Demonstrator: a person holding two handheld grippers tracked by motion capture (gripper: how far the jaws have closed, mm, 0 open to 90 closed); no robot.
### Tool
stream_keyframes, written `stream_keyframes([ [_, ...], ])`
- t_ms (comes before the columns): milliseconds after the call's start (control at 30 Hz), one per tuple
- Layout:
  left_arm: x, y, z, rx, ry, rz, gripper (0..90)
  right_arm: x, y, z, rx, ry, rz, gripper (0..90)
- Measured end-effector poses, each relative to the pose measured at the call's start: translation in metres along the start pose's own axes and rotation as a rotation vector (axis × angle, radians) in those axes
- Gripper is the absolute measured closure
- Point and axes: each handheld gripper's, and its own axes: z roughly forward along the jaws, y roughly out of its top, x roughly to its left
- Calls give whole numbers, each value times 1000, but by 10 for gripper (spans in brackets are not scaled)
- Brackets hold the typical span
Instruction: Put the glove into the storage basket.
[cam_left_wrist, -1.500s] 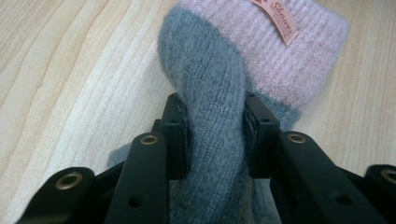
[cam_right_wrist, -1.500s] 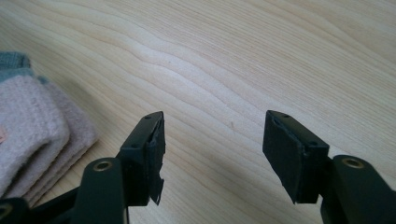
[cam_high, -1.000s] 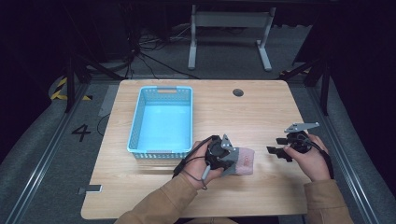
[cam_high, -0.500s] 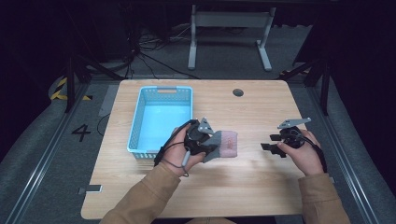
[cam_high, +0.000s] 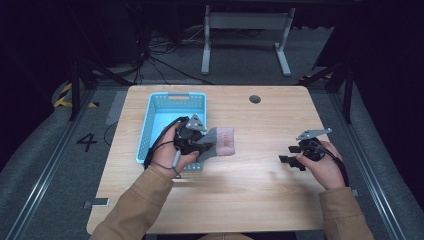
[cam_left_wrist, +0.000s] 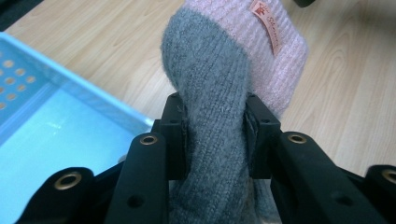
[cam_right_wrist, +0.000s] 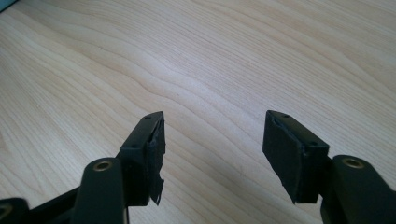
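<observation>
My left gripper (cam_high: 207, 145) is clamped on a grey-and-pink sock (cam_high: 220, 142): in the left gripper view both pads press into its grey knit part (cam_left_wrist: 212, 116), which bulges up between the jaws, while the pink part (cam_left_wrist: 273, 51) with a small orange label (cam_left_wrist: 267, 21) hangs beyond them. The lower end of the sock runs off the bottom edge of that view, so I cannot see how much of it hangs below the grip. From the high view the sock sits just to the right of the blue basket (cam_high: 160, 107), above the wooden table (cam_high: 250, 200); my hand and the gripper body cover the basket's near right corner, and whether the sock touches the tabletop or the basket rim I cannot tell from there. The writing on the label is too small to read. My right gripper (cam_high: 290, 155) rests over the table's right side, well apart from the sock, its jaws spread wide with nothing but bare wood between them in the right gripper view; its left pad (cam_right_wrist: 154, 140) looks ragged along its edge.
</observation>
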Motion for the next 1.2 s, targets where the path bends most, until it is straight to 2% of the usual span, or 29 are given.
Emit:
stream_keyframes([
  [400,34,-18,-24,4,55,-49,665,-2,-10,-4,4,-17,13,399],
  [533,46,-23,-29,2,69,-74,664,-1,-13,-5,10,-23,21,398],
  [600,50,-24,-29,4,75,-82,663,-2,-14,-7,-5,-20,12,398],
  [733,59,-25,-30,14,78,-82,662,-2,-16,-9,-9,-28,14,398],
  [933,76,-30,-22,19,72,-76,657,-3,-22,-14,-23,-34,17,398],
  [1200,101,-43,2,88,81,-93,657,-2,-26,-18,-32,-41,5,397],
])
